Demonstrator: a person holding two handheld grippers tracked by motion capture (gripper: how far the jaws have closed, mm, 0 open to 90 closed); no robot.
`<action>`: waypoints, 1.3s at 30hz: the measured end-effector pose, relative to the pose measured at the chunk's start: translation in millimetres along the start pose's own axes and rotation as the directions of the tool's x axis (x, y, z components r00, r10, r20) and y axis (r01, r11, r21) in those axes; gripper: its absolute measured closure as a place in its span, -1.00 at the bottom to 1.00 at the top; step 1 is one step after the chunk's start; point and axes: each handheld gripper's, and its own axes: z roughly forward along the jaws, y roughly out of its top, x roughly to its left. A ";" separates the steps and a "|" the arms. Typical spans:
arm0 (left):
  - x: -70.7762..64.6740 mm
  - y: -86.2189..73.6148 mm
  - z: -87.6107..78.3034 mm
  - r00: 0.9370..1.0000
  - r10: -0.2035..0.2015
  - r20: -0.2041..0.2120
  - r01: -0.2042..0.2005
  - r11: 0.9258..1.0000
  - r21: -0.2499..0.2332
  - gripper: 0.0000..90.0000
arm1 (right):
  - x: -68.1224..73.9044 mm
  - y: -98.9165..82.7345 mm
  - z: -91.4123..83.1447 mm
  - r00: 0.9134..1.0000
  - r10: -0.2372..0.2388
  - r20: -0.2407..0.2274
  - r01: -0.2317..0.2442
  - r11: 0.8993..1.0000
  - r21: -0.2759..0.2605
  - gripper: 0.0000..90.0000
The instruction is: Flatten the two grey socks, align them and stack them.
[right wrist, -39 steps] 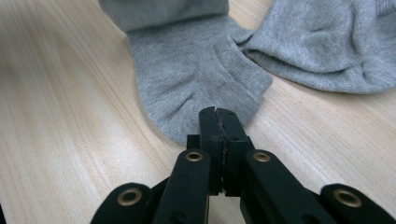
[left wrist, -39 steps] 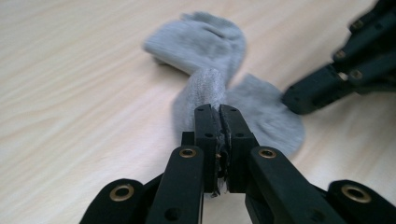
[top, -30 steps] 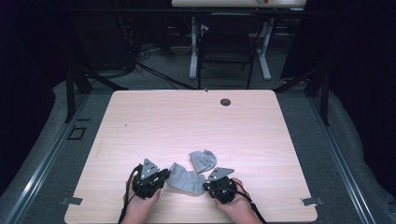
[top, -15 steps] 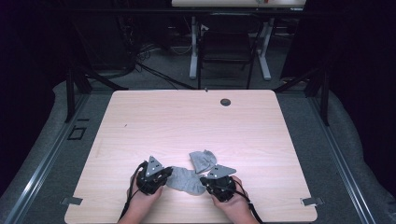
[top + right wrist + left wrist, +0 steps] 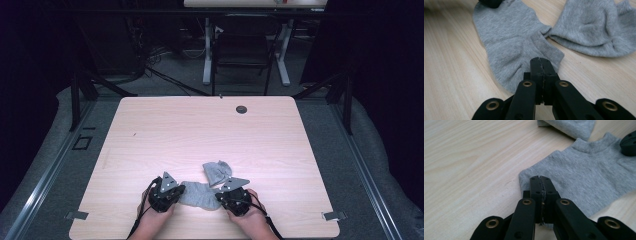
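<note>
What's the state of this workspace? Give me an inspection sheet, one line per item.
Surface: light wood table, flat, with a small dark round fitting near its far edge.
Job's things: grey sock lying flat between the grippers; second grey sock just beyond it.
Clutter: nothing seen.
Grippers: left gripper has just closed its jaws on one end of the flat sock; right gripper is shut on the other end.
Cables: black cables trail from each gripper toward the near table edge.
Surroundings: dark room, grey floor, white-legged desk and a dark chair behind.
</note>
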 end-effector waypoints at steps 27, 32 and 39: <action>-33.6 -2.5 -13.8 0.999 0.001 0.054 -0.002 1.000 0.005 0.87 | -6.7 -6.4 -23.7 0.998 0.058 -0.033 -0.057 0.998 0.032 0.89; -28.2 1.2 -16.9 0.999 -0.013 0.050 0.014 1.000 -0.019 0.83 | -17.5 4.5 -27.4 0.998 0.063 0.030 -0.062 0.997 -0.045 0.82; -21.3 3.1 -16.3 0.999 -0.027 0.041 0.028 0.999 -0.029 0.80 | -55.5 19.2 -16.4 0.983 0.163 0.087 -0.157 0.985 -0.077 0.73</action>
